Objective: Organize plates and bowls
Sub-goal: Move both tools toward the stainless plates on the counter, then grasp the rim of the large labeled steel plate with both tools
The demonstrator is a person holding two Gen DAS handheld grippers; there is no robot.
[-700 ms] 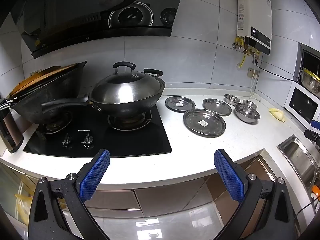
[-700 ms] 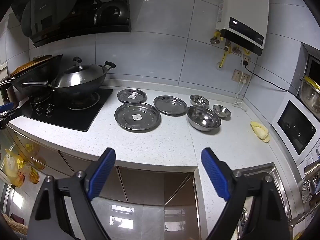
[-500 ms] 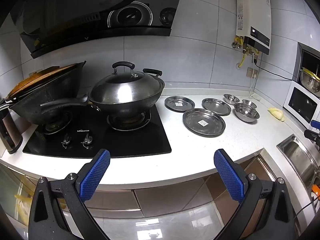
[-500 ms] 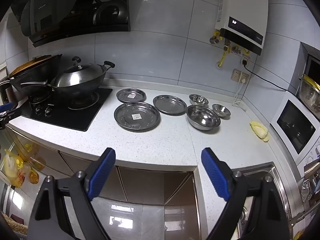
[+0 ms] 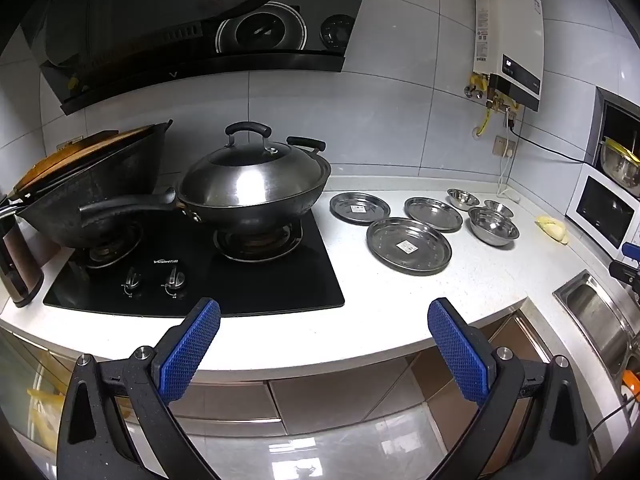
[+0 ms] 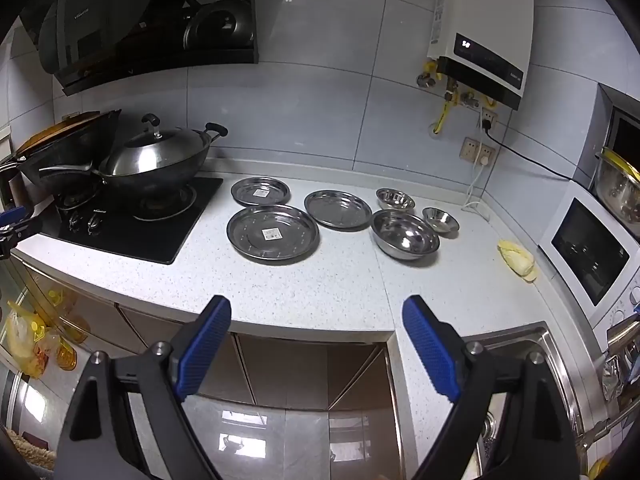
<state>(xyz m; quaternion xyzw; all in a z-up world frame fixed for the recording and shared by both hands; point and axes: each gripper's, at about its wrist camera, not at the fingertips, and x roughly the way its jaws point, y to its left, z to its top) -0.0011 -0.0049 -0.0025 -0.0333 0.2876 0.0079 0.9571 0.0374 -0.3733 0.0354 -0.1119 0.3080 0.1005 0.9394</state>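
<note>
- Left gripper (image 5: pixel 324 312) and right gripper (image 6: pixel 316 310) both gape at full spread, blue pads clear of everything, holding nothing, poised off the counter's (image 6: pixel 320 280) front edge.
- In the right wrist view, three steel plates lie at 12 o'clock of the right gripper: the big plate (image 6: pixel 273 233) nearest, the small plate (image 6: pixel 260 192) behind it at 11, the mid plate (image 6: pixel 338 209) at 1.
- Three bowls sit just right of the plates: big bowl (image 6: pixel 405 235), with two small bowls (image 6: pixel 395 198) (image 6: pixel 440 219) behind.
- A lidded wok (image 5: pixel 256 184) stands on the hob (image 5: pixel 200 272) at 11 o'clock of the left gripper.
</note>
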